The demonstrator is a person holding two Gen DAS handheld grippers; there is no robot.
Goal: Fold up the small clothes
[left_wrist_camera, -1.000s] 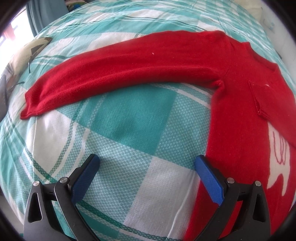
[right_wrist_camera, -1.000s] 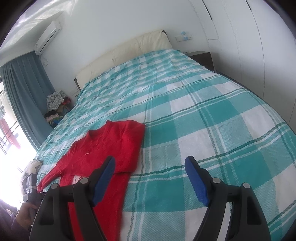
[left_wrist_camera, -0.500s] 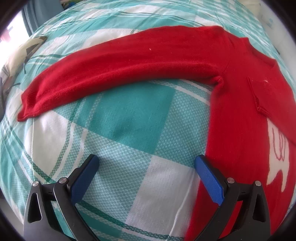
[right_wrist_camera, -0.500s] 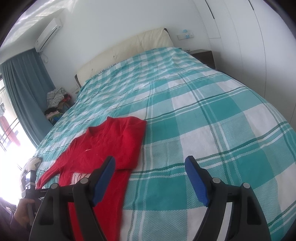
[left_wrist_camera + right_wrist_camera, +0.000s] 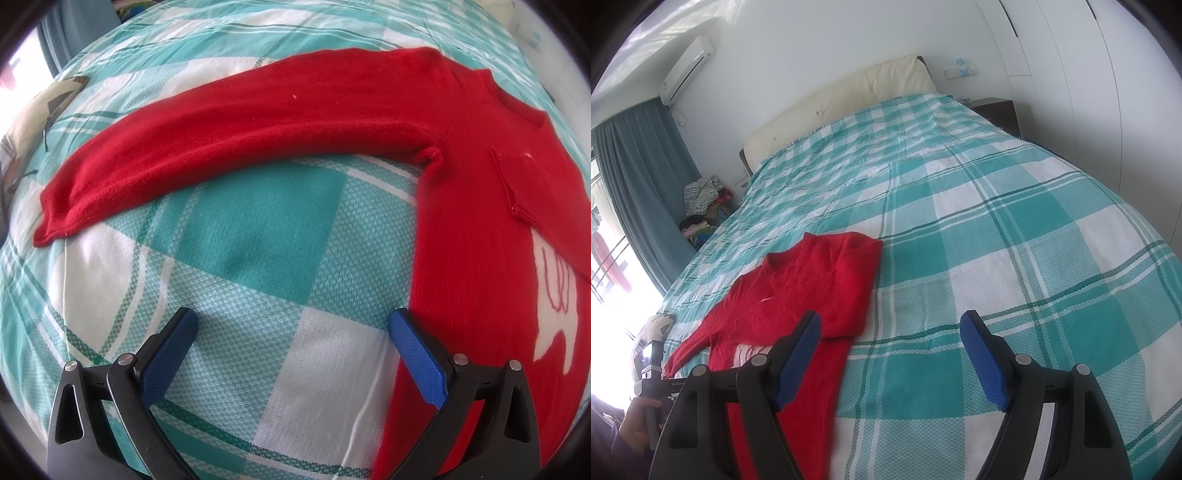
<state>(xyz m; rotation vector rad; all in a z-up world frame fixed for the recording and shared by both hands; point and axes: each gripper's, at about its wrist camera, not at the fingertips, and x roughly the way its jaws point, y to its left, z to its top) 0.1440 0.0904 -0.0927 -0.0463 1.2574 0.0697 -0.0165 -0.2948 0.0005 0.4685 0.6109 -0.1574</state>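
Both grippers (image 5: 291, 328) (image 5: 890, 332) spread wide, empty; red sweater (image 5: 480, 229) by left one's right finger

The sweater (image 5: 812, 291) lies flat on the bed (image 5: 1015, 229), toward its foot and its window-side edge, collar pointing at the headboard (image 5: 849, 92) at 12 o'clock. One sleeve (image 5: 236, 125) stretches out sideways toward 9 o'clock in the left wrist view; the other side is folded in over the chest. A clothes pile (image 5: 701, 206) sits beside the bed at 10 o'clock, a nightstand (image 5: 995, 109) at 1 o'clock.
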